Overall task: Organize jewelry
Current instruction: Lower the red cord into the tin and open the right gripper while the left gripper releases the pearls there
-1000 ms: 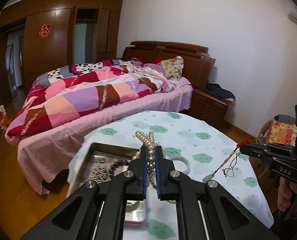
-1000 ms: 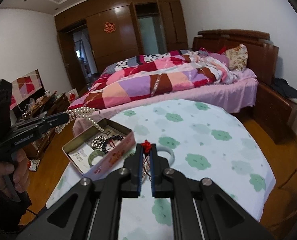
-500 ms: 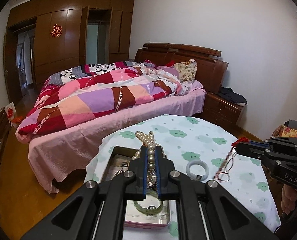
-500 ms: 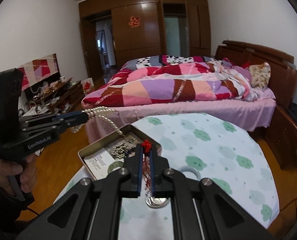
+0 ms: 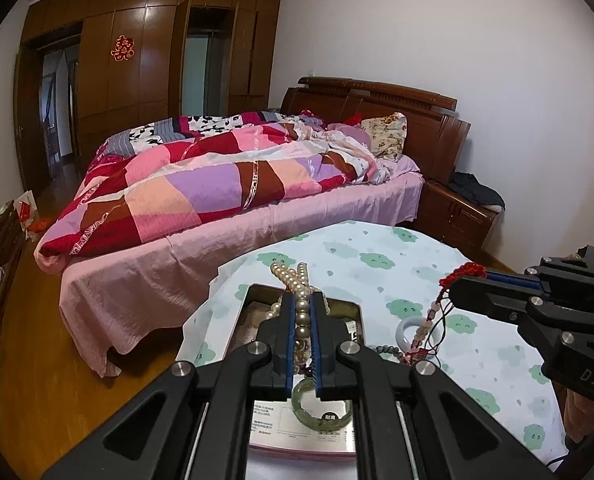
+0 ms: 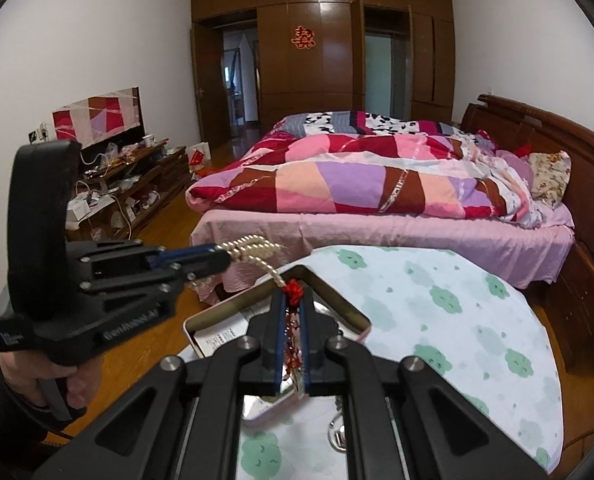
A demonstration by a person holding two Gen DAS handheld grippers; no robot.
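My left gripper [image 5: 302,300] is shut on a pearl necklace [image 5: 293,276], whose loops stick out past the fingertips above an open metal tin [image 5: 359,312]. The tin holds a green bangle [image 5: 321,410], dark beads and a paper card. My right gripper [image 6: 291,300] is shut on a red-knotted cord bracelet [image 6: 293,290] over the tin's [image 6: 337,300] near corner. In the left wrist view the right gripper [image 5: 455,280] dangles the bracelet [image 5: 425,328] beside a pale jade ring [image 5: 407,330]. In the right wrist view the left gripper [image 6: 227,256] holds the pearls [image 6: 253,246].
The round table [image 5: 417,264] wears a white cloth with green cloud prints. A bed [image 5: 225,200] with a patchwork quilt stands close behind it. A cluttered low cabinet [image 6: 129,196] lines the left wall. A small silver clasp [image 6: 339,436] lies under the right gripper.
Both grippers have swung left across the table toward the tin, still holding their jewelry. The right one rolled and now hovers over the tin's corner; the jade ring passed out of its view.
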